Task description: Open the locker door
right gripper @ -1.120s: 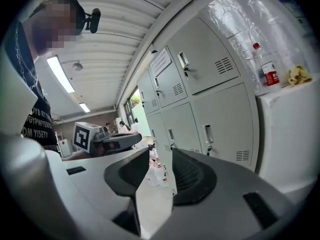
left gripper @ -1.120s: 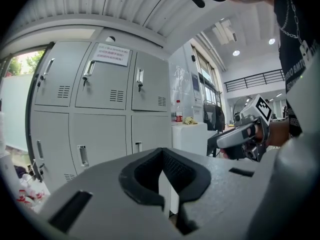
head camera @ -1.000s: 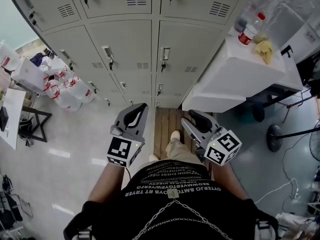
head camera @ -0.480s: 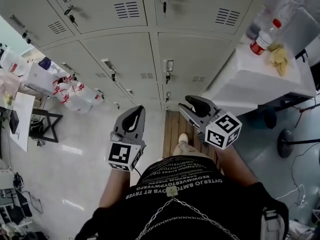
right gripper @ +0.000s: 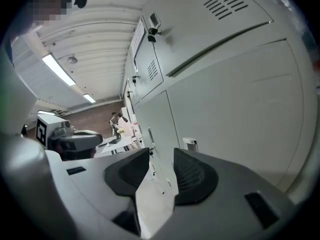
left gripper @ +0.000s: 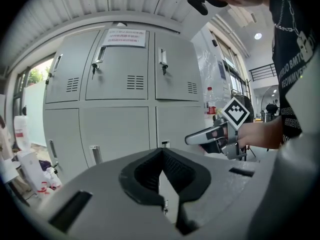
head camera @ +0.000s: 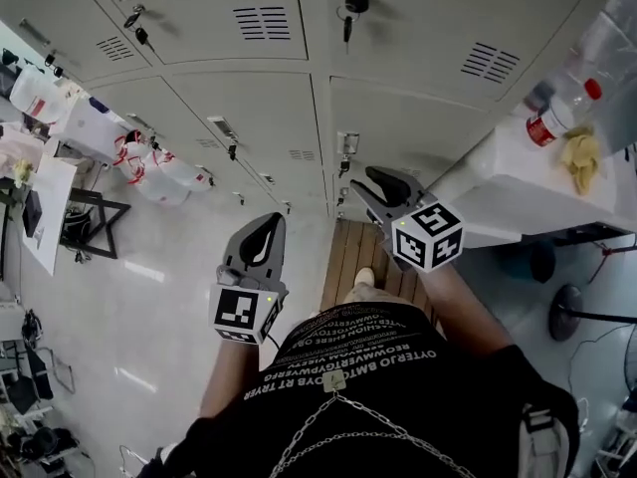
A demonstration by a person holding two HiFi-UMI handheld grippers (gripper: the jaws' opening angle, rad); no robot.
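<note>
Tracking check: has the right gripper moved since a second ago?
Yes. The right gripper advanced toward the lockers, tips now near the door latch; jaws just narrowed slightly, open, nothing between.

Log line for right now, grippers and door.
right gripper: open, empty, short of handle | left gripper: shut, empty | door: closed

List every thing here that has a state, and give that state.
Locker doors: all shut.
Key: hanging from its lock.
Left tool: shut, empty.
Right tool: open, nothing between its jaws.
Water bottle: upright, capped.
</note>
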